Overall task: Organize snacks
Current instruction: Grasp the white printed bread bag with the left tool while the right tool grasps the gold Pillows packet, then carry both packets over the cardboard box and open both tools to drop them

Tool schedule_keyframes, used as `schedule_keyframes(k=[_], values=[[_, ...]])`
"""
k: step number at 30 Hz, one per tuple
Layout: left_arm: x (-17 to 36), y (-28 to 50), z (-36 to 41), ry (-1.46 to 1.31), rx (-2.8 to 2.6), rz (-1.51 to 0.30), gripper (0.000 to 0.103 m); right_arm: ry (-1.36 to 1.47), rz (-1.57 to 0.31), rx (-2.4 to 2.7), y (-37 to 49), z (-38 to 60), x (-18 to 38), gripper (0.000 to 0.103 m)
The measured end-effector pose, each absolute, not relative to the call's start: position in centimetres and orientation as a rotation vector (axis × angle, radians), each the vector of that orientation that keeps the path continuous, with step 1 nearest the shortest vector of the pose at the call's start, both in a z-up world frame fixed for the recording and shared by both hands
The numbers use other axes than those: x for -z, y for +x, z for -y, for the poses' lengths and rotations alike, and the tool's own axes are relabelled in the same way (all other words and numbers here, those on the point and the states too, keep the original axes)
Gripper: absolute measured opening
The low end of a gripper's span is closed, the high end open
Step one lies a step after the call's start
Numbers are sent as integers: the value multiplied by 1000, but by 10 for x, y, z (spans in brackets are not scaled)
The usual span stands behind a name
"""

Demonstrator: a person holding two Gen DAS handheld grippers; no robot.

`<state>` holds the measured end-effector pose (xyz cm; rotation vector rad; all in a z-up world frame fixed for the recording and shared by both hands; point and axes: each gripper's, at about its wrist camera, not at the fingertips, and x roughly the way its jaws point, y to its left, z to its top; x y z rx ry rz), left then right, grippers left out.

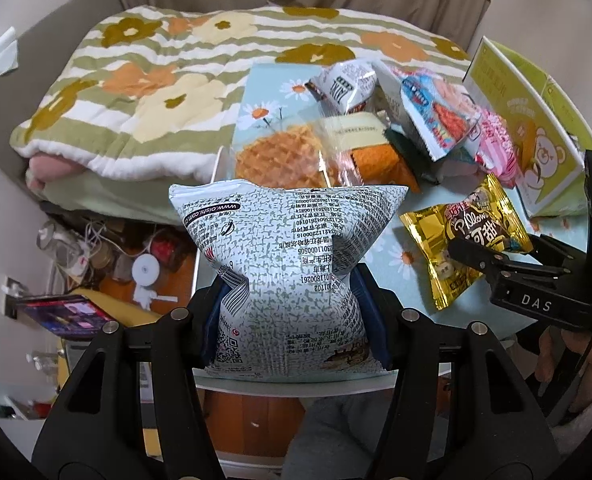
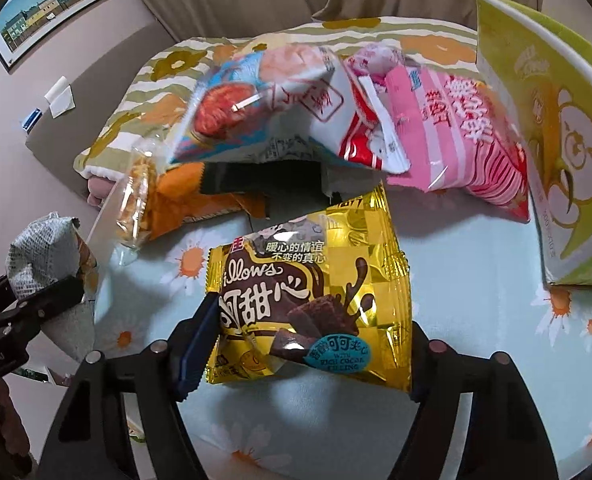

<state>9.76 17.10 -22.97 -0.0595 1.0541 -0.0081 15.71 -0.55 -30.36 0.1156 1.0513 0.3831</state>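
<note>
Left gripper (image 1: pixel 291 316) clamps grey-white bag (image 1: pixel 287 264) at table (image 2: pixel 476 320) edge. Right gripper (image 2: pixel 300 344) straddles gold Pillows pack (image 2: pixel 308 304), jaws touching its sides. Risk: puffy foil slips, or lifting drags snack pile (image 2: pixel 296 120) just behind; yellow box (image 2: pixel 556 140) beyond.

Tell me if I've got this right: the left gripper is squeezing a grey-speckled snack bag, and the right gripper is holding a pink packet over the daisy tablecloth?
Not quite. The right gripper holds a gold chocolate-pillow packet, not a pink one, as the right wrist view shows. The pink packet lies in the pile behind. The left gripper does squeeze the grey-speckled bag.
</note>
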Motion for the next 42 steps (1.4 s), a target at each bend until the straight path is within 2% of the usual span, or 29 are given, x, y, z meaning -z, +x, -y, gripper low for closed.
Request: schedule_keyframes(k=[10,24,33,42], values=[[192,93,-163,-69,42,-984,54,137,-988,-359,136,26,266,70],[115,118,-130,-68,117,-851,54,225,-804,-315,124,87,172,69],[76,149,-54,-69,150,-767,54,214,-721,-310,147,166,126,69],[61,204,67,-85,241,-748,54,213,-680,-258,178,268,106,69]])
